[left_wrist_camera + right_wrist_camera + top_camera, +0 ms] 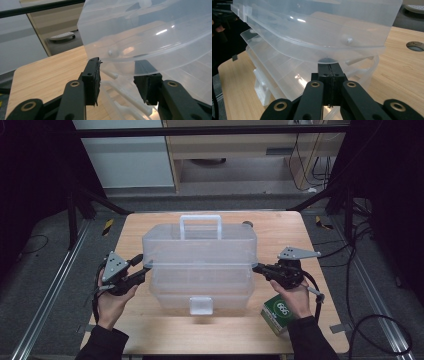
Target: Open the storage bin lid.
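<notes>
A clear plastic tiered box (200,265) with a handle (200,226) on its raised lid stands in the middle of the wooden table (150,330). My left gripper (146,269) is at the box's left end. In the left gripper view its jaws (120,75) stand open, with the curved lid edge (155,32) just above the gap and the pads clear of it. My right gripper (256,267) is at the box's right end. It is shut, its tips (329,66) right under the lid rim (312,22), and nothing shows between them.
A green and white carton (277,312) lies on the table by my right hand, near the front right corner. A round cable hole (247,224) sits in the tabletop behind the box. A white latch (201,305) hangs at the box's front.
</notes>
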Tool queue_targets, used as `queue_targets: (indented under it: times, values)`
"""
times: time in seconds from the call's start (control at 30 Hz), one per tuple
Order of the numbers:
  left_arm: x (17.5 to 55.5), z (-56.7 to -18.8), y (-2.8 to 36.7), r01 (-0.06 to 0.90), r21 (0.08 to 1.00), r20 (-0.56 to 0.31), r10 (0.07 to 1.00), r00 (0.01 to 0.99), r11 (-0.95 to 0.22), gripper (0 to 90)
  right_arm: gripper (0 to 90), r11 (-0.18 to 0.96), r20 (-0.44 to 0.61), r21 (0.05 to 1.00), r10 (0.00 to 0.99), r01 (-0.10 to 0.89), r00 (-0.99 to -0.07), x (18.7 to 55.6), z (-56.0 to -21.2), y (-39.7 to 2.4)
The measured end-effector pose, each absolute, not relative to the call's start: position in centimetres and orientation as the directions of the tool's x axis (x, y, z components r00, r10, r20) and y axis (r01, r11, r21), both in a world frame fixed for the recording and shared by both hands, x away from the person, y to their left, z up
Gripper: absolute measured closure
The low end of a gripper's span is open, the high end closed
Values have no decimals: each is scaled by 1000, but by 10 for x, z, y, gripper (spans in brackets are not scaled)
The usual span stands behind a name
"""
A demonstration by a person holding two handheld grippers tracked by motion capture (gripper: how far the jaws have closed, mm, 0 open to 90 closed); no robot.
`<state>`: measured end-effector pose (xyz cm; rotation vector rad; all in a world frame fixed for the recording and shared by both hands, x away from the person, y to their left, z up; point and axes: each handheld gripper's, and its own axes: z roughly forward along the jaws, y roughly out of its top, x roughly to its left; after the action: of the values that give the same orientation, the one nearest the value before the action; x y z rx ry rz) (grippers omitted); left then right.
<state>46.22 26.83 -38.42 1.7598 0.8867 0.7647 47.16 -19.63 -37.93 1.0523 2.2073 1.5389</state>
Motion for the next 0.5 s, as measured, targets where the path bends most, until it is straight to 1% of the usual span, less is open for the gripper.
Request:
queue_targets:
  times: [0.2, 0.33, 0.43, 0.47, 0.5]
  values:
    - [464, -383, 267, 207, 947, 96, 832, 546, -245, 597, 898, 187, 188, 890, 682, 417, -707, 472, -380, -195]
    - [463, -382, 266, 205, 945, 108, 832, 544, -256, 604, 878, 190, 189, 887, 681, 420, -708, 472, -380, -194]
    - [462, -381, 266, 207, 943, 111, 833, 541, -261, 605, 808, 199, 176, 883, 697, 424, -695, 473, -381, -194]
    - [462, -381, 266, 208, 943, 111, 834, 541, -260, 606, 772, 199, 177, 881, 702, 429, -690, 473, -381, -194]
    - [462, -381, 266, 208, 943, 111, 834, 541, -260, 605, 772, 199, 177, 881, 702, 429, -690, 473, -381, -194]
